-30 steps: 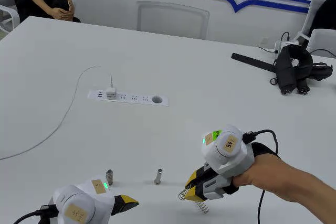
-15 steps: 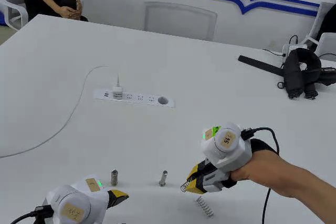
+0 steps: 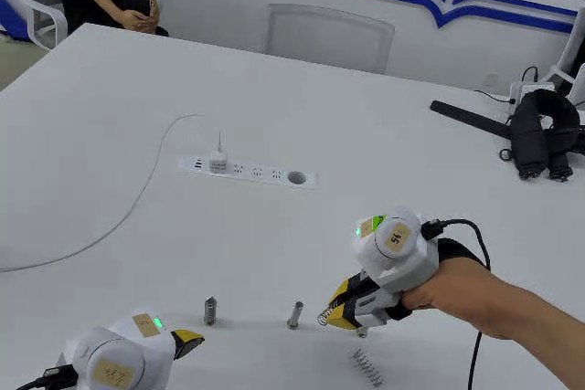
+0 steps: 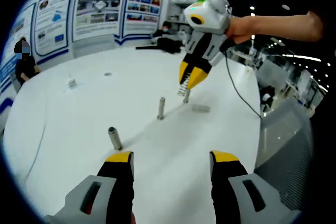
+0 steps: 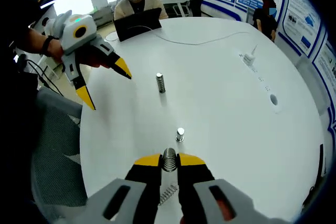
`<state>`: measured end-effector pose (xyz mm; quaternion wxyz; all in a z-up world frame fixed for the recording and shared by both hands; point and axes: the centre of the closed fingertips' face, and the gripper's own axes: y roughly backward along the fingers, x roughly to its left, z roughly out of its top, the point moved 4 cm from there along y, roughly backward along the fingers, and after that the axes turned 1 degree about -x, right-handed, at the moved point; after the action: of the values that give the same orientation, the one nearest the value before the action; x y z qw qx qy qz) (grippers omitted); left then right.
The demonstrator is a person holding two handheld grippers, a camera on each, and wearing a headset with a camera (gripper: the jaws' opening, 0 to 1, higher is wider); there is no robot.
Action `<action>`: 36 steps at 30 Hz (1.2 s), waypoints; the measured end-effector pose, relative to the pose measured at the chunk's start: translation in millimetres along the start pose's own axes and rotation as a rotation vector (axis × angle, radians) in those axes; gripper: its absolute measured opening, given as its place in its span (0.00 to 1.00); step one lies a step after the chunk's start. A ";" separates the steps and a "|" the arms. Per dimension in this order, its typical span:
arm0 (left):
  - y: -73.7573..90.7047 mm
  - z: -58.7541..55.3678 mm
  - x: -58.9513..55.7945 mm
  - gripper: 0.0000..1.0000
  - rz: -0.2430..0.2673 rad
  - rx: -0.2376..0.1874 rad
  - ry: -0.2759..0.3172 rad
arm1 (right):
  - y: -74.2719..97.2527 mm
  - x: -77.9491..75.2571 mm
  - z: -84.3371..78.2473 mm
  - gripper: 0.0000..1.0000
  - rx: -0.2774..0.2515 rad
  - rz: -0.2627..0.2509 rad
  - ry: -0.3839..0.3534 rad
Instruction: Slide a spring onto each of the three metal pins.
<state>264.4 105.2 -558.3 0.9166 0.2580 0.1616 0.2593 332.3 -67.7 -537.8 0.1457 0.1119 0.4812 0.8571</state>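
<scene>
So the left tongs [image 4: 172, 156] gape wide with nothing in them, near-left. Right of them stands a sprung pin [image 3: 210, 310], then a bare pin [image 3: 295, 314]. The right tongs [image 3: 334, 315] pinch a spring [image 5: 168, 159] just right of it; a loose spring [image 3: 366, 367] lies nearer on the surface [image 3: 274, 244].
</scene>
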 end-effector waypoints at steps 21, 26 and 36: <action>6.1 -7.2 5.0 0.68 0.017 0.018 0.016 | -13.5 -13.9 16.1 0.13 0.007 0.009 0.028; 7.7 -8.5 4.9 0.68 0.018 0.017 0.024 | -16.3 -15.2 20.1 0.13 0.008 0.012 0.037; 12.0 -6.3 7.9 0.69 0.027 0.012 0.025 | -21.4 -18.6 26.3 0.13 0.006 0.018 0.056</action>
<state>263.4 120.8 -558.0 0.9094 0.2622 0.1711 0.2737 361.4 -43.0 -543.6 0.1240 0.0929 0.4867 0.8597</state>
